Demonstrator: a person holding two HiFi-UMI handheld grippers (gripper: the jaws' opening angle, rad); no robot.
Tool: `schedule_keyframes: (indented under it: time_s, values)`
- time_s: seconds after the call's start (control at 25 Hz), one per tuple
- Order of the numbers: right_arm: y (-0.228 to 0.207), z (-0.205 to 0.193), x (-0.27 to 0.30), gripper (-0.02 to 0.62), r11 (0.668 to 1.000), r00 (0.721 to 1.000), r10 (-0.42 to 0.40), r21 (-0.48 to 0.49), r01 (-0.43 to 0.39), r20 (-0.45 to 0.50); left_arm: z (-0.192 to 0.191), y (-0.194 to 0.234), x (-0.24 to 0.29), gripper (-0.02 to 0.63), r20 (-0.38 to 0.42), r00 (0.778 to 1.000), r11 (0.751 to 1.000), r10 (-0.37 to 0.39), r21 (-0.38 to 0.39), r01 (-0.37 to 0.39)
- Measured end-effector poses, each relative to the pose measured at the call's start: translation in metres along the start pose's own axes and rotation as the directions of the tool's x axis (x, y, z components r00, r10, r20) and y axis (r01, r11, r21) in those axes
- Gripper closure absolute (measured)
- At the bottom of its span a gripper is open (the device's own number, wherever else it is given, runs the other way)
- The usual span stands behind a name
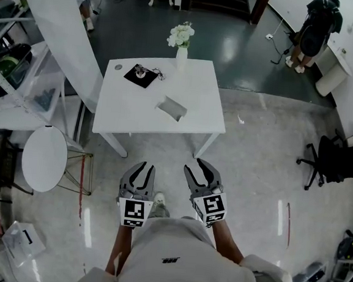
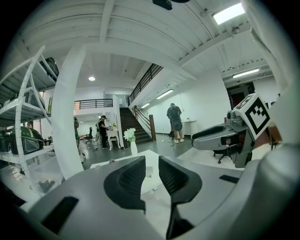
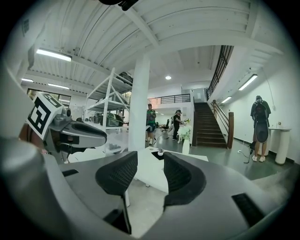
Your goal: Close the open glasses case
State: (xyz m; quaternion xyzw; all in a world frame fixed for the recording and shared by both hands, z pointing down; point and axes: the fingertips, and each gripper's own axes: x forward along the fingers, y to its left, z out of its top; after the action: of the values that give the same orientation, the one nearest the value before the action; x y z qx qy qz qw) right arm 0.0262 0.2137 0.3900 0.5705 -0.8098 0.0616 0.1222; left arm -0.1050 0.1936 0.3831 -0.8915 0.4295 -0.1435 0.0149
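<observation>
Standing off from the desk [image 1: 199, 96], nothing engaged. Both claws hang low by the torso, over bare floor [image 1: 253, 175], well short of the near edge. (K)

Claw states? (R)

Left claw [image 1: 144, 164]: jaws a narrow gap apart, nothing between them; its own view [image 2: 152, 161] shows only desk and room through the gap. Right claw [image 1: 197, 165]: jaws wider apart, also empty [image 3: 150, 157]. (K)

Where's the target? (R)

Glasses case [image 1: 172, 108] sits lid up on the desk, roughly mid-surface, slightly toward the near right. It's well apart from the black mat [image 1: 141, 76] at the far left and the vase [image 1: 181, 57] at the far edge. Nothing touches it. (K)

Why the low carry? (R)

My read: neutral approach pose. Both claws point at the desk and are pre-opened, so either can take the lid. Task looks 0% done. (K)

Hinge side? (R)

Too small to tell from the head view. Needs a closer look before picking a push direction. (K)

Risk? (R)

Probably sliding: light case on a smooth top. I'd use 2 claws, 1 bracing the base and 1 folding the lid down. (K)
</observation>
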Motion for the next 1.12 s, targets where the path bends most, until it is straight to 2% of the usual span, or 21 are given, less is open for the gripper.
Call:
schedule_keyframes:
  time_s: [0.56,1.12]
  values:
    - [-0.007,0.020,0.079,0.417,0.999,0.999,-0.043,0.005,0.043,0.009,-0.001,0.067,0.053,0.506,0.010,0.999,0.999,-0.045,0.004,0.045]
    - [-0.025,0.026,0.124,0.417,0.997,0.997,-0.081,-0.005,0.081,0.011,0.003,0.099,0.099,0.505,0.033,0.997,0.997,-0.074,0.015,0.074]
